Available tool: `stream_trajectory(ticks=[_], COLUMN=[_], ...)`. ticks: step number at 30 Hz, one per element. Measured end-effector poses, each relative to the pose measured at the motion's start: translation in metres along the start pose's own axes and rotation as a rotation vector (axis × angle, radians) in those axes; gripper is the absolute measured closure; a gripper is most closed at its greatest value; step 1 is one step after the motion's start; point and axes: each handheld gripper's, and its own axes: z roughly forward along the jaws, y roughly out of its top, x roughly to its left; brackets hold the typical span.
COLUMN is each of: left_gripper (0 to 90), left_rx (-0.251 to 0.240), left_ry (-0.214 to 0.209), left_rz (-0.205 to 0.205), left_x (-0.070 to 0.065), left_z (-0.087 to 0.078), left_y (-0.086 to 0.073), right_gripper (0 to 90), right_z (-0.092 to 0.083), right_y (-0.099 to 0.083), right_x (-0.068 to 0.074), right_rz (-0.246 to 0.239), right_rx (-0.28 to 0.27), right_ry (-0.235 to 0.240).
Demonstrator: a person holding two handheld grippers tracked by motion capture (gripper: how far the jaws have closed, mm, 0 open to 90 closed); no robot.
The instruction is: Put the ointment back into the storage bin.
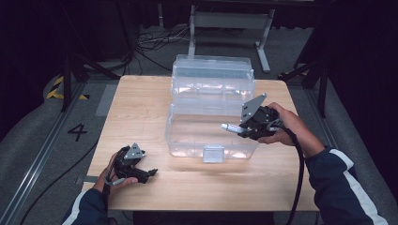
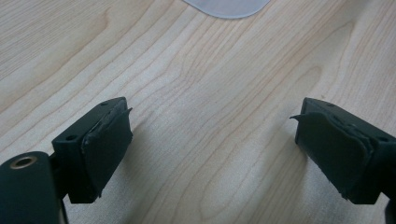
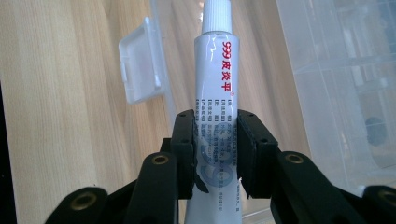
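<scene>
White and small, the tube (image 3: 217, 84) of cream sits clamped between the two black jaws of the right gripper (image 1: 244, 126), with its cap end sticking out in front. In the high view the right gripper holds the tube just over the lower half of the clear plastic box (image 1: 211, 108), which stands open in the middle of the wooden table (image 1: 141, 108). The box's little latch (image 1: 213, 153) hangs at its front edge. It looks like the tube is going into the box. To do that well, I think the hand should go slowly, bring the tube low over the bare floor of the box, keep it away from the walls, and only then let go. The left gripper (image 1: 141, 173) rests near the table's front left, jaws wide apart with nothing between them. It could steady the light box if the box slides.
</scene>
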Motion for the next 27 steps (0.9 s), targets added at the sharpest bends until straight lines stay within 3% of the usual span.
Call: stream_trajectory(ticks=[12,19,27], left_gripper=[10.8,10.8,10.9], left_rx=[0.0,0.0,-0.001], left_ry=[0.0,0.0,0.0], left_rz=[0.0,0.0,0.0], left_x=[0.0,0.0,0.0], left_z=[0.0,0.0,0.0], left_y=[0.0,0.0,0.0], right_gripper=[70.5,70.5,70.5], right_z=[0.021,0.033,0.059], right_y=[0.006,0.006,0.001], right_x=[-0.014,-0.023,-0.033], right_rz=[0.0,0.027,0.049], right_rx=[0.053,0.078,0.128], right_ry=[0.02,0.039,0.064])
